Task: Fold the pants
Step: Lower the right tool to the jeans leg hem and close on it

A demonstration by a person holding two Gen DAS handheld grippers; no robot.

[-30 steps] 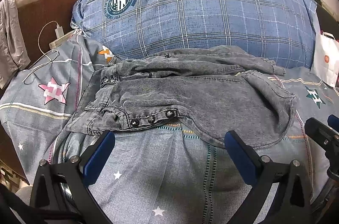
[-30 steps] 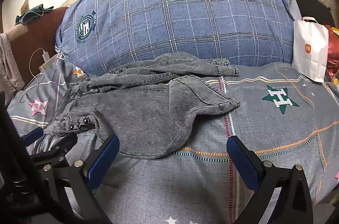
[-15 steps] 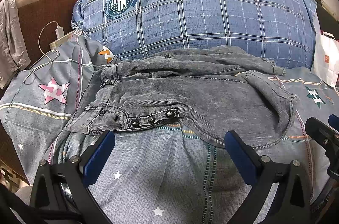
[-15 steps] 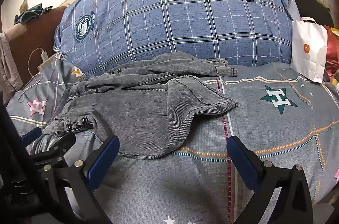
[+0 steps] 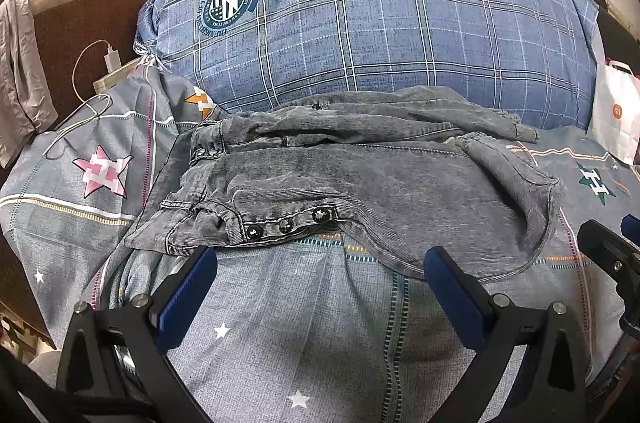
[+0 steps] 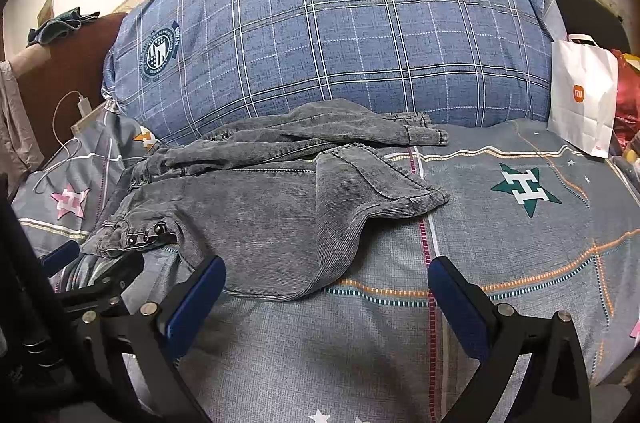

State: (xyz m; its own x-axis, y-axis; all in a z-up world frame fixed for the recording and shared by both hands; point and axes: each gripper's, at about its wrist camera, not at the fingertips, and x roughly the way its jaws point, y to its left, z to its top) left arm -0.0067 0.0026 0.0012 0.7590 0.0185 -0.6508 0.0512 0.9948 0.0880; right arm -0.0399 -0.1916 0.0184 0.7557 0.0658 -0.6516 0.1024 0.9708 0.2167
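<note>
Grey washed denim pants [image 5: 360, 179] [image 6: 256, 207] lie crumpled on the bed, waistband with three dark buttons [image 5: 286, 223] at the left, legs bent back toward the right. My left gripper [image 5: 320, 287] hovers open just in front of the buttoned waistband, nothing between its blue pads. My right gripper [image 6: 326, 297] is open too, in front of the folded leg's near edge and holding nothing. The left gripper's fingers [image 6: 60, 255] show at the left edge of the right wrist view.
A big blue plaid pillow [image 5: 360, 19] lies behind the pants. The bed cover [image 6: 520, 243] is grey with stars. A white paper bag [image 6: 582, 95] stands at the right, a charger and cable [image 5: 100, 71] by the brown headboard at the left.
Both grippers stay open and nearly still; the right wrist view has shifted very slightly. The pants have not moved.
</note>
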